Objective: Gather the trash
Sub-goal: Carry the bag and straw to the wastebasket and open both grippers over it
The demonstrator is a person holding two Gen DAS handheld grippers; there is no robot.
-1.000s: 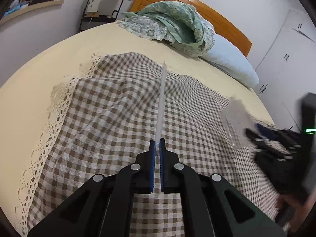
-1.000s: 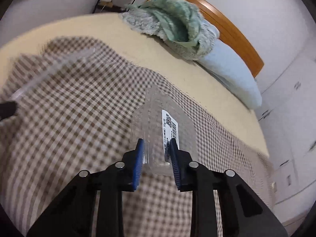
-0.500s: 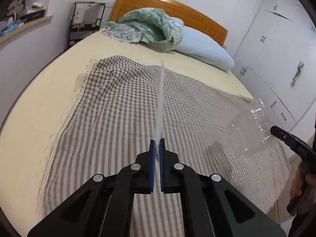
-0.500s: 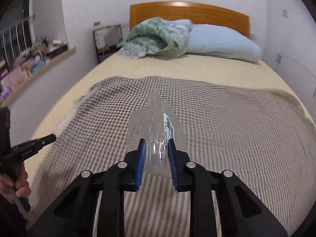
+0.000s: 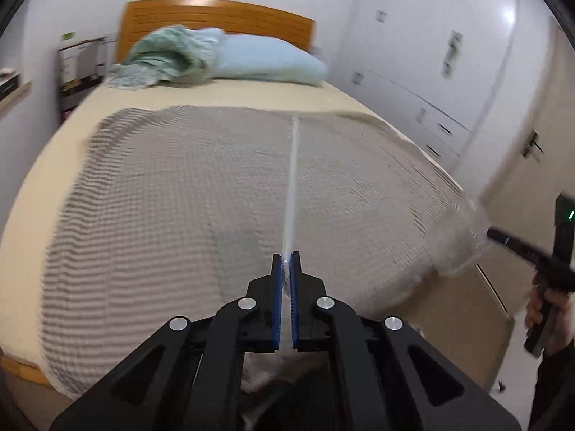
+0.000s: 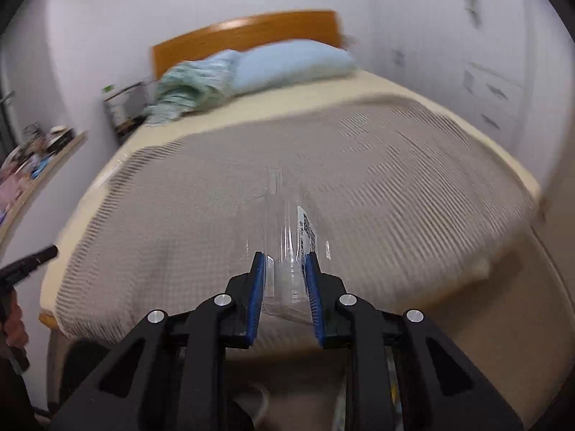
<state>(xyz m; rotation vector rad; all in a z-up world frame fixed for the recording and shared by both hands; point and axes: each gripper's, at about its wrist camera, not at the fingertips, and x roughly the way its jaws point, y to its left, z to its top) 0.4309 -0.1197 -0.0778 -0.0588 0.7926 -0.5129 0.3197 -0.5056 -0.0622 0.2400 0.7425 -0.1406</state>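
Both grippers hold clear plastic trash in the air above the foot of the bed.

The left gripper [image 5: 285, 262] has its jaws closed almost fully on a thin clear plastic strip [image 5: 291, 183], which sticks straight forward from the blue pads [image 5: 276, 298] over the checked blanket [image 5: 172, 194]. The right gripper [image 6: 285, 262] has its jaws partly closed around a clear plastic container [image 6: 287, 237] with a white barcode label [image 6: 309, 231]; the container is pressed between the pads and does not touch the bed. In the left wrist view the same container [image 5: 463, 240] appears at the right edge, beside the other gripper. At the head of the bed [image 6: 316, 104] lie a light blue pillow [image 5: 266, 61] and a crumpled green cover [image 5: 169, 59], in front of the wooden headboard [image 5: 215, 18]. White wardrobe doors [image 5: 431, 54] stand on the right side.
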